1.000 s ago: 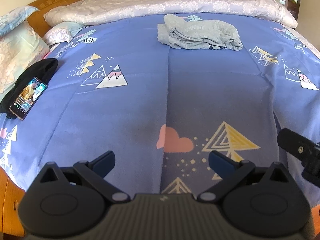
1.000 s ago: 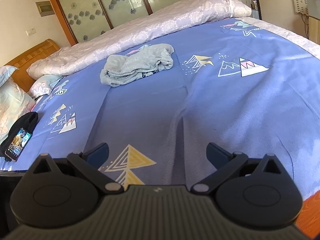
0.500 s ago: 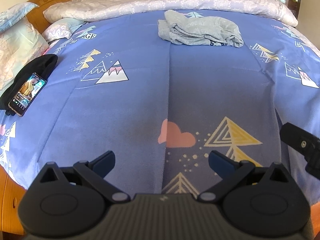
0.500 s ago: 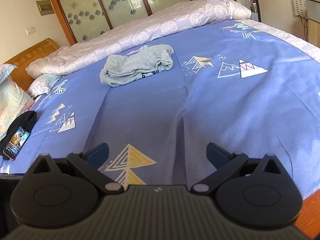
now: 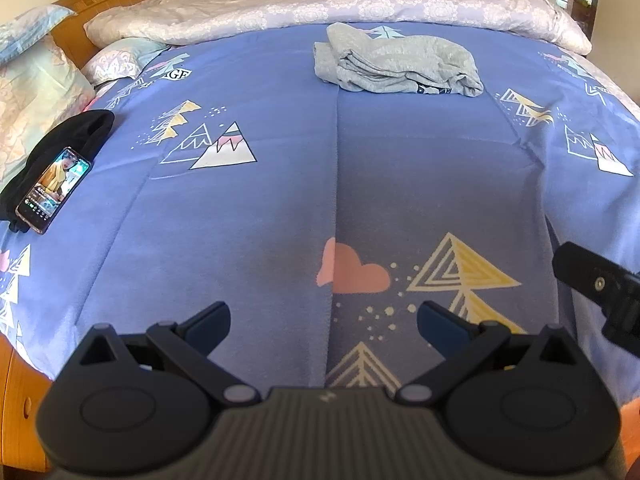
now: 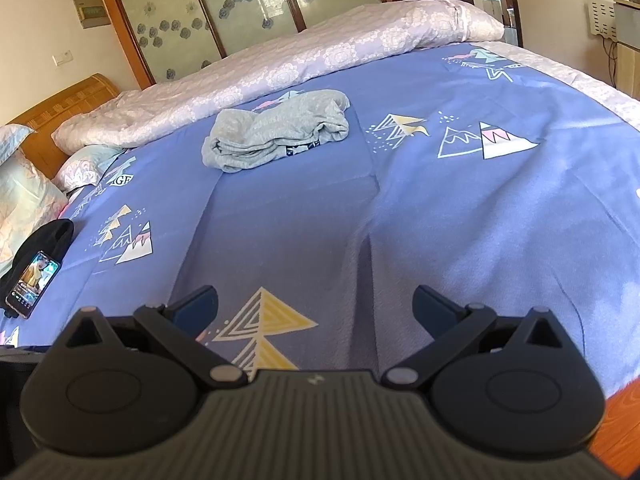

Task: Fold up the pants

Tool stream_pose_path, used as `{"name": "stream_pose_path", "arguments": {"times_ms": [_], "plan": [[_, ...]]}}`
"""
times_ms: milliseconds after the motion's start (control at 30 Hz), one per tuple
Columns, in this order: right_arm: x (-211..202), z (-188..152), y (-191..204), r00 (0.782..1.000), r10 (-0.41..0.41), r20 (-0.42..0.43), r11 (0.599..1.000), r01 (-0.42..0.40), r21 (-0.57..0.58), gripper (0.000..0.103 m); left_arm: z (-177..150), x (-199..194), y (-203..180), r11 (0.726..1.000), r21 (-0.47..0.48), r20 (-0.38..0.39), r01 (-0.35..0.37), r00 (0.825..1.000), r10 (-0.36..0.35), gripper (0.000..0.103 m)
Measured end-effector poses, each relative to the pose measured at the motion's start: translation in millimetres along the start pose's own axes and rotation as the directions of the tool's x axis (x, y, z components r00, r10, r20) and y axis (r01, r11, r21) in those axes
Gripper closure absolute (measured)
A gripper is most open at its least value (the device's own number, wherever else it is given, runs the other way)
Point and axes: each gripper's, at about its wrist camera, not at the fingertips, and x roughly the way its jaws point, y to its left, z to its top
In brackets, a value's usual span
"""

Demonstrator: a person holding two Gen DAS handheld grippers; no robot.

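The left tool (image 5: pixel 323 317), a black two-finger device with dark blue pads, hovers spread wide over the near edge of the bed and holds nothing. The right tool (image 6: pixel 315 305) is alike, also wide open and empty; its tip shows at the right edge of the left view.

Beneath both lies a blue bedspread printed with triangle mountains and a pink cloud (image 5: pixel 248 208). Far across it, near a rolled pale floral quilt (image 5: pixel 360 4), sits a crumpled heap of light grey knit pants (image 5: pixel 394 64), well apart from both tools.

The pants look soft, light and limp, so they will likely sag and need spreading flat; the waistband corners or leg hems seem the best places to pinch, though neither can be picked out in the heap.

A lit black smartphone (image 5: pixel 54 190) rests on a black cloth (image 5: pixel 80 132) to the left.

Compared with a second ago, both views sit a little farther forward; the pants have not moved.
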Motion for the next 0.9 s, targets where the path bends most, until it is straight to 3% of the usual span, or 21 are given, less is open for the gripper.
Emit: {"name": "stream_pose_path", "arguments": {"times_ms": [900], "plan": [[7.1,-3.6,8.6,0.999,-0.016,-0.049,0.999,0.014,-0.043,0.0,-11.7,12.4,12.6,1.0,-0.015,-0.051,-0.008,0.999,0.007,0.0]]}}
